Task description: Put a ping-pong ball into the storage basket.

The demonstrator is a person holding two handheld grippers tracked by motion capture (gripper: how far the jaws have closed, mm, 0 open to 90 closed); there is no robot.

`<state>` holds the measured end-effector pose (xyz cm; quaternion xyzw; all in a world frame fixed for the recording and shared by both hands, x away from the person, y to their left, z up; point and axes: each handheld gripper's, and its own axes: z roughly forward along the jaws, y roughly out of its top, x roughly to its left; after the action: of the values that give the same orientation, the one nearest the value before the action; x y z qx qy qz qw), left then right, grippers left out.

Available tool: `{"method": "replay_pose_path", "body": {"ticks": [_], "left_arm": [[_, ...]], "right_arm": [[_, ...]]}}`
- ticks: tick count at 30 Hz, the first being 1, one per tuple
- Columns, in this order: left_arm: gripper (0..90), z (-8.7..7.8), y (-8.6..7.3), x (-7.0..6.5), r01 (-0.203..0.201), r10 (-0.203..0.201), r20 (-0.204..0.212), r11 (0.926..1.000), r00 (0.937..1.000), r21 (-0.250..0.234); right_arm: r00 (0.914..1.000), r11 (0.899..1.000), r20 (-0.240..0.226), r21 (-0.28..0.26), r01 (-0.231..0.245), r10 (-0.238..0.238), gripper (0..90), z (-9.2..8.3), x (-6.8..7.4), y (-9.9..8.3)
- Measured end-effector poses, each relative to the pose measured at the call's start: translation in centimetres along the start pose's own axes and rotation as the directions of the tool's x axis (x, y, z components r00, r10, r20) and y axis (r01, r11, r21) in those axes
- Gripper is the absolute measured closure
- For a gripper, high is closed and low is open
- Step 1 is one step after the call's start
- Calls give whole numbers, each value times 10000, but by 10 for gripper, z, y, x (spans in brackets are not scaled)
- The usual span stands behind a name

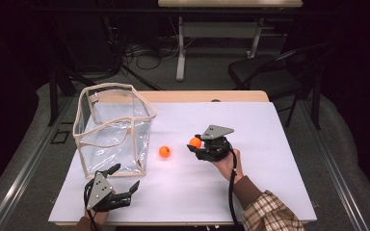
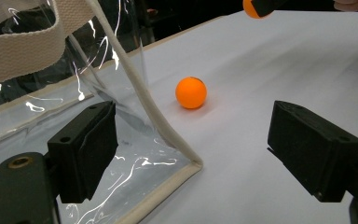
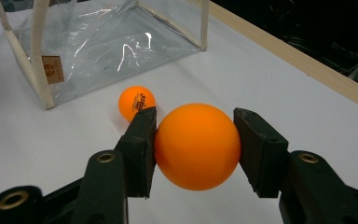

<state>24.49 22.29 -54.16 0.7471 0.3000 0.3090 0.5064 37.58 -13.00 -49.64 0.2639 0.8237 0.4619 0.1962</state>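
So right tongs (image 3: 195, 140) pinch one orange ball (image 3: 197, 145), lifted off tabletop (image 1: 270, 144) w/ nothing yet in clear bag (image 1: 113, 127). Left tongs (image 2: 193, 154) spread wide by bag corner; 2nd ball (image 1: 164, 152) left to fetch, prob.

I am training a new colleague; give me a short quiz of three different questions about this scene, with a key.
1. True or false: the right tool is shut on an orange ball.
2. How many orange balls show in the high view?
3. The second ball lies: A) inside the clear bag, B) on the white table cover beside the bag, C) between the jaws of the left tool.

Key: 1 true; 2 two; 3 B.
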Motion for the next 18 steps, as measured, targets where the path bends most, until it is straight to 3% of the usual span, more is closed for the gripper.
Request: {"method": "replay_pose_path", "body": {"ticks": [18], "left_arm": [[158,1,0,0,-6,6,-1,10000,10000,13]], "right_arm": [[9995,10000,-298,-34,87,-88,511,14,-2,22]]}}
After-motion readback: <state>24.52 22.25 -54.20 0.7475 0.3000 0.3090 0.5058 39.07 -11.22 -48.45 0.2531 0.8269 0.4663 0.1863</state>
